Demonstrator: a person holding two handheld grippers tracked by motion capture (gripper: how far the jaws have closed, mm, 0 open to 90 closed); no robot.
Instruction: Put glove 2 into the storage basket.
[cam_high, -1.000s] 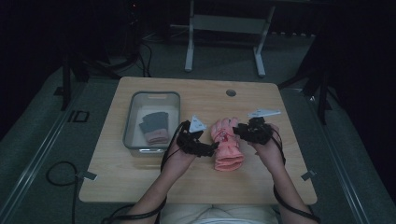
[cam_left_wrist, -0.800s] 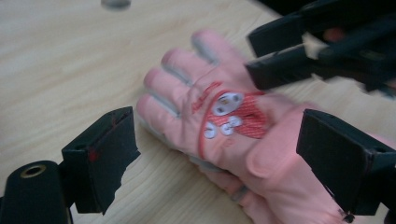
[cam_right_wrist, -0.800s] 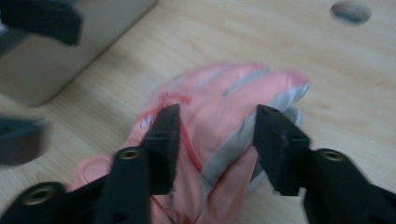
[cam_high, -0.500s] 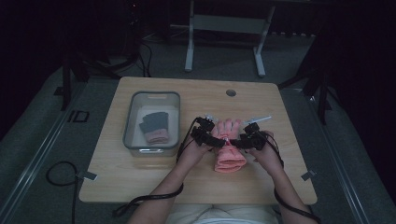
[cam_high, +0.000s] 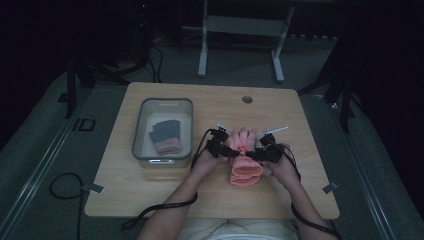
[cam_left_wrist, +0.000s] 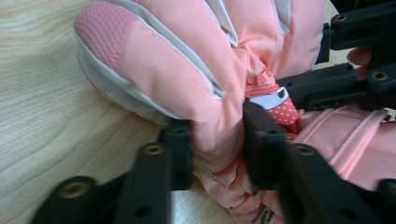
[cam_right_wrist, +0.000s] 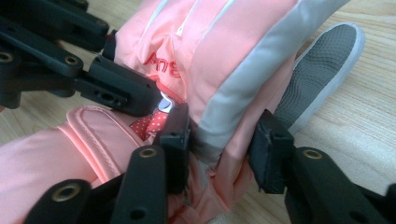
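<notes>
A padded pink fabric glove (cam_high: 244, 159) lying on the pale wooden table (cam_high: 150, 192) is pinched at its middle by the left gripper (cam_left_wrist: 217, 135) and the right gripper (cam_right_wrist: 219, 140), whose jaws have just been closing on it. A lift (probably toward the clear plastic bin (cam_high: 141, 125)) is judged next, needing both grips kept firm. Dark room, grey floor.

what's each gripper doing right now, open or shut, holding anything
Left gripper: jaws have just been closing, now shut on the pink glove.
Right gripper: shut on the pink glove too.
</notes>
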